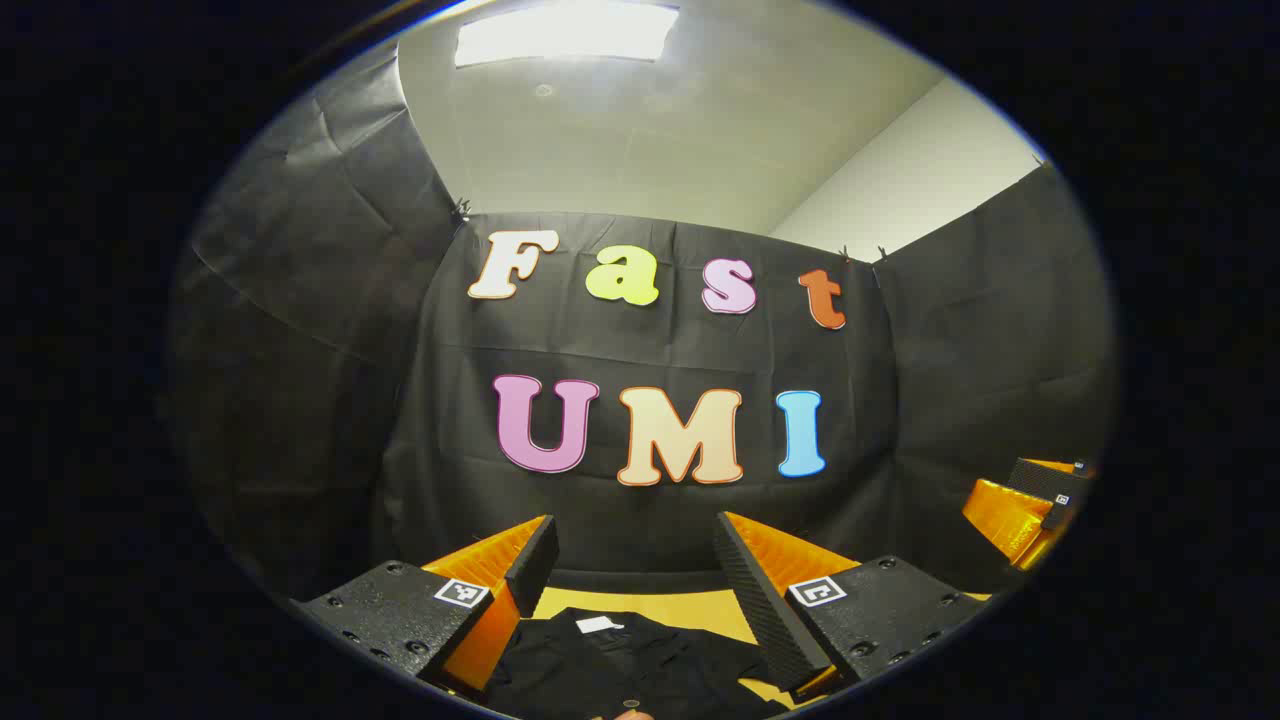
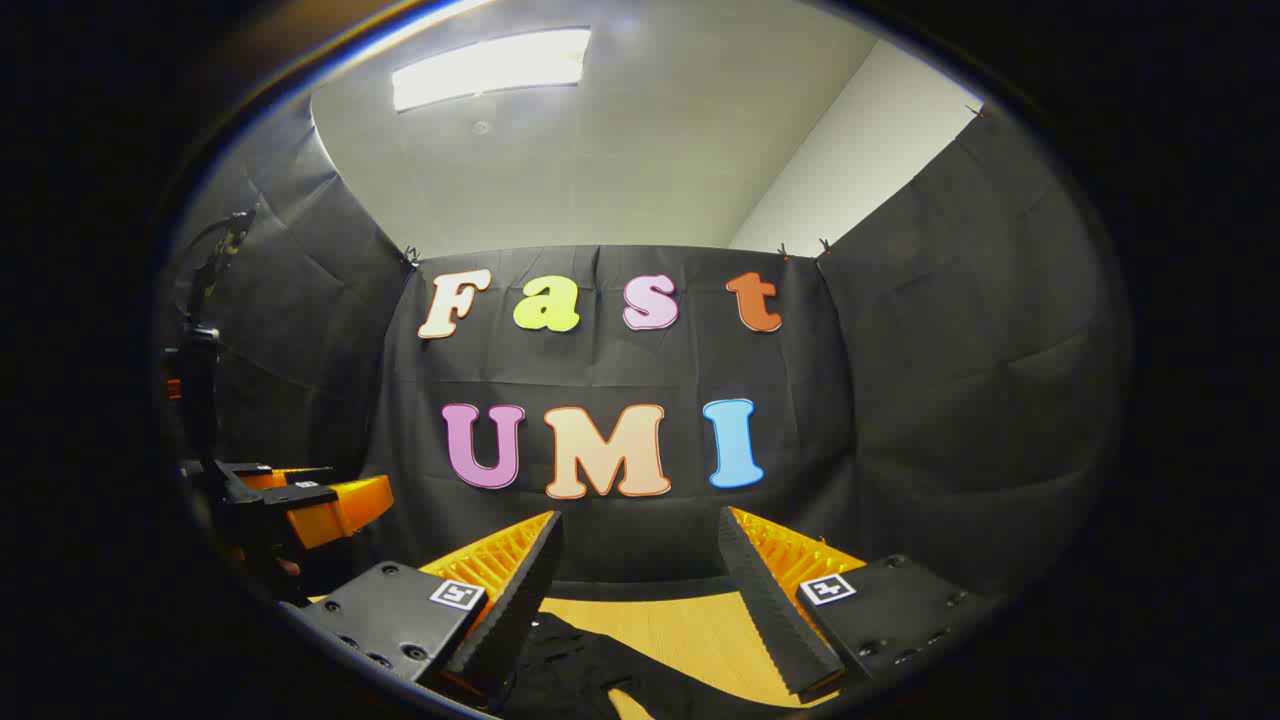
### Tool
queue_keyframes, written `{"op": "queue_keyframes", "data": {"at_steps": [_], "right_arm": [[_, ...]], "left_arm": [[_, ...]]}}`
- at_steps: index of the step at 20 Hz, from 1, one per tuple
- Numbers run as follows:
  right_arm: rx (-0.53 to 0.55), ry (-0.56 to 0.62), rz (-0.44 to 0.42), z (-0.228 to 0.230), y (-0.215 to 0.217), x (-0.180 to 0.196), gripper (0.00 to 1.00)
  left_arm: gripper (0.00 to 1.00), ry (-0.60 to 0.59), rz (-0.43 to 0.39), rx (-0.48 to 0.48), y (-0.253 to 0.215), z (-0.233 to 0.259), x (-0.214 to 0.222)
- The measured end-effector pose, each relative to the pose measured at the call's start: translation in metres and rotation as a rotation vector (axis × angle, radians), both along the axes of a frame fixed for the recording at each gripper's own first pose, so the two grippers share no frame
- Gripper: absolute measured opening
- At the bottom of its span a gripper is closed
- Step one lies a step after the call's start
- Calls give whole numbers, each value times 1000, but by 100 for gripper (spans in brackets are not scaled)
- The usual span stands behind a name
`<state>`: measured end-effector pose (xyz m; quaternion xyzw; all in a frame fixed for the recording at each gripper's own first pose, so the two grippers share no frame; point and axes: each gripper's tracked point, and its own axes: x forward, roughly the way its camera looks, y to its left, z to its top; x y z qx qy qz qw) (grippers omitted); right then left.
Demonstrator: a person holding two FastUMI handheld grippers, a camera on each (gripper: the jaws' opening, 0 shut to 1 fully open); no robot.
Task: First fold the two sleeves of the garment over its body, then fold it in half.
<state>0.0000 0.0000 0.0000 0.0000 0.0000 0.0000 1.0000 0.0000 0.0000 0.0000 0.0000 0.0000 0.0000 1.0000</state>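
Note:
A black garment (image 1: 640, 665) with a small white neck label (image 1: 598, 624) lies on the wooden table (image 1: 650, 603), low between my left gripper's fingers. My left gripper (image 1: 635, 525) stands open above it, holding nothing and pointing at the back wall. In the right gripper view, part of the black garment (image 2: 575, 660) lies on the table (image 2: 690, 625) under my right gripper (image 2: 640, 518), which is open with nothing between its fingers. Each view catches the other gripper at its side: the right gripper (image 1: 1040, 505) and the left gripper (image 2: 310, 505).
Black cloth walls close the booth at the back and on both sides. A ceiling light (image 1: 565, 30) shines overhead. A dark stand or cable (image 2: 200, 330) rises at the left edge of the right gripper view.

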Motion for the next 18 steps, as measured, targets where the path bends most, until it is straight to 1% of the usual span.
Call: {"op": "queue_keyframes", "data": {"at_steps": [2, 5, 7, 8, 9, 11, 12, 13, 14, 18], "right_arm": [[-4, -3, 10, 1, 4, 0, 99], [-7, -12, 3, 1, 3, 1, 98], [9, -11, 2, 0, 4, 2, 96], [18, -13, 2, -1, 4, 3, 98], [23, -14, 1, -1, 4, 2, 96], [20, -12, -7, -3, 0, 4, 100], [19, -11, -8, -5, -1, 5, 98], [23, -11, -8, -5, -1, 3, 98], [32, -9, -2, -6, 1, 4, 96], [57, 12, 41, -15, 18, 4, 98]], "left_arm": [[92, 11, 13, -1, 6, -3, 1], [92, 21, 26, 0, 11, -6, 0], [92, 25, 35, 1, 15, -9, -2], [92, 26, 38, 1, 16, -10, -2], [92, 28, 43, 2, 18, -11, -3], [93, 25, 50, 4, 21, -11, -5], [92, 25, 55, 9, 23, -11, -6], [92, 22, 59, 14, 26, -10, -7], [93, 18, 65, 22, 30, -8, -8], [92, 8, 79, 31, 41, -7, -12]]}}
